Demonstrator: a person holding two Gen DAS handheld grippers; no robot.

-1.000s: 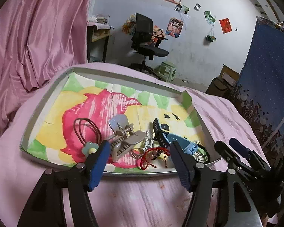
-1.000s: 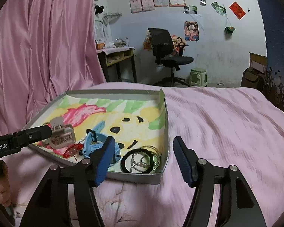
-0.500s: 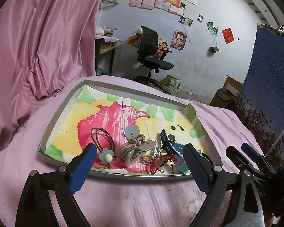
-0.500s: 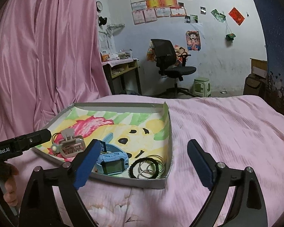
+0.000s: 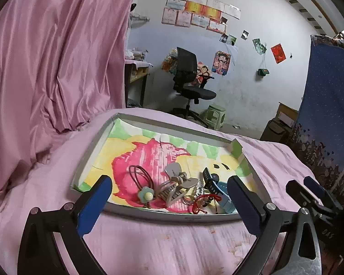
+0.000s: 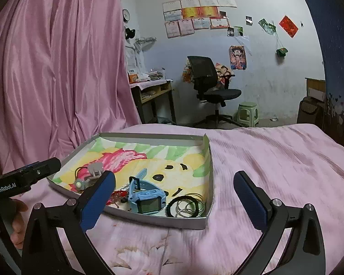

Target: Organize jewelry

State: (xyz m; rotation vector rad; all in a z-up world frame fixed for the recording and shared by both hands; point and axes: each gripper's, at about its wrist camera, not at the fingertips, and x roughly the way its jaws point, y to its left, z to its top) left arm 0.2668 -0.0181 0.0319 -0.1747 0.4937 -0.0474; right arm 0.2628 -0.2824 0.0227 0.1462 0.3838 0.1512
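Both claws spread and empty, left claw (image 5: 169,197) and right claw (image 6: 174,192) hovering low in frame before the tray (image 6: 149,217) on the bed, jewelry (watch (image 6: 146,200), bangles (image 6: 187,206), clip (image 5: 176,186)) crowded at its near edge, likely for easy reach.

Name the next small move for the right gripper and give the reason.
Probably ease the right gripper forward and down over the blue watch. Its jaws stand wide open and empty, short of the tray, and the watch lies nearest them, apart from the black ring and the bangles.
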